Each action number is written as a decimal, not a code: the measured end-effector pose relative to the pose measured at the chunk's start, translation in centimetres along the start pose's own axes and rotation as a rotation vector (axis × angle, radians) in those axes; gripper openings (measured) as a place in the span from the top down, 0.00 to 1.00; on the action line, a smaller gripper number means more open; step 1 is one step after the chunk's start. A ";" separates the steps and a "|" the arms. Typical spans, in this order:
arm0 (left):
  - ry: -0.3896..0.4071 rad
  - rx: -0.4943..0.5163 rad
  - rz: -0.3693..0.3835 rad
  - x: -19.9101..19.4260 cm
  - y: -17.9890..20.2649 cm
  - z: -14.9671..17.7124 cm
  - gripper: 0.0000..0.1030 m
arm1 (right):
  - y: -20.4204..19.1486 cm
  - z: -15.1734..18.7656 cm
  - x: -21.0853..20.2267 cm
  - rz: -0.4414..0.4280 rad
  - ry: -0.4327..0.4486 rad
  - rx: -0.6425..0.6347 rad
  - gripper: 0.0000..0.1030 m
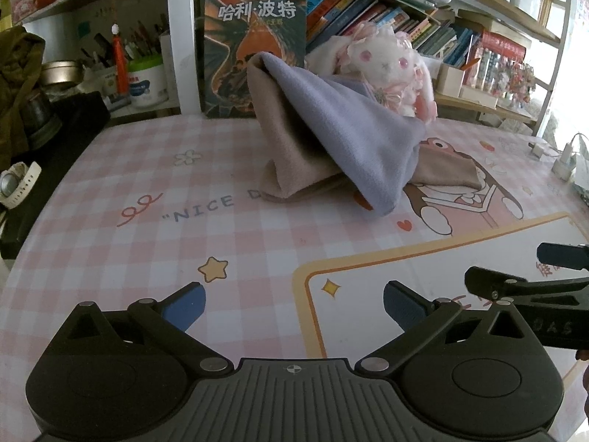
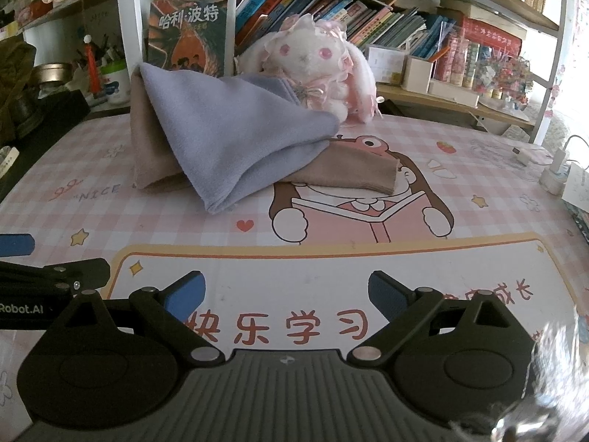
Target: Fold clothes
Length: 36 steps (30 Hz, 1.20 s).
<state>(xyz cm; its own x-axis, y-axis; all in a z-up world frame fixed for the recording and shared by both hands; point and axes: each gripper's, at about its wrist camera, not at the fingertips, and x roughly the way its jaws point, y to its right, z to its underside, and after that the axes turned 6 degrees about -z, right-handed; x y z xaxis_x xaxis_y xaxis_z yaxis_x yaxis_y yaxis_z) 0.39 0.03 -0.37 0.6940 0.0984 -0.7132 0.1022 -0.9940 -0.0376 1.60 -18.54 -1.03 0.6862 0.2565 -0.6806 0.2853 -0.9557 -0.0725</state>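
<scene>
- Behind the heaped lavender-and-tan garment [image 2: 235,140] on the checked desk mat [image 1: 147,243], a plush rabbit [image 2: 313,62] and upright book [image 2: 187,29] crowd close.
- Left gripper [image 1: 292,305] and right gripper [image 2: 285,294]: both spread wide, empty, well short of the garment.

A plush rabbit [image 2: 313,62] sits at twelve o'clock on the pink checked bench [image 2: 478,221], a dragon-cover book [image 2: 187,33] upright at eleven.
</scene>
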 end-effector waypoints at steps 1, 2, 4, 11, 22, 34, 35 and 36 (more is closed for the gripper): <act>0.001 0.001 0.000 0.0 0.1 0.0 0.00 | 0.0 0.0 0.1 -0.003 -0.004 -0.002 0.07; 0.001 0.001 0.000 0.0 0.2 0.0 0.00 | 0.0 0.0 0.2 -0.007 -0.008 -0.005 0.07; -0.003 -0.003 -0.003 0.1 0.4 0.0 0.00 | 0.1 0.1 0.4 -0.011 -0.019 -0.014 0.07; -0.026 -0.033 -0.036 0.7 1.6 -0.3 0.00 | 2.0 -0.5 1.2 -0.055 -0.033 -0.048 0.07; -0.075 -0.128 -0.155 1.1 7.3 -0.9 0.00 | 7.2 -1.6 2.4 -0.175 -0.060 -0.107 0.07; -0.042 -0.145 -0.306 1.8 13.2 -2.8 0.00 | 15.6 -5.1 6.5 -0.414 -0.103 0.004 0.10; -0.026 -0.135 -0.321 1.8 13.3 -3.1 0.00 | 16.0 -6.0 7.1 -0.437 -0.099 0.021 0.10; -0.011 -0.117 -0.332 1.9 13.5 -3.4 0.00 | 16.2 -7.0 7.7 -0.464 -0.092 0.043 0.10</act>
<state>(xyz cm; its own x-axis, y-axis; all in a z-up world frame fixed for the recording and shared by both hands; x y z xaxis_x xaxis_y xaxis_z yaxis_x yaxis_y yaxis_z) 5.51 -13.05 0.16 0.6014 0.4145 -0.6829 0.4029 -0.8956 -0.1888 16.20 -31.06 -2.32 0.4300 0.6459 -0.6309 0.5188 -0.7486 -0.4128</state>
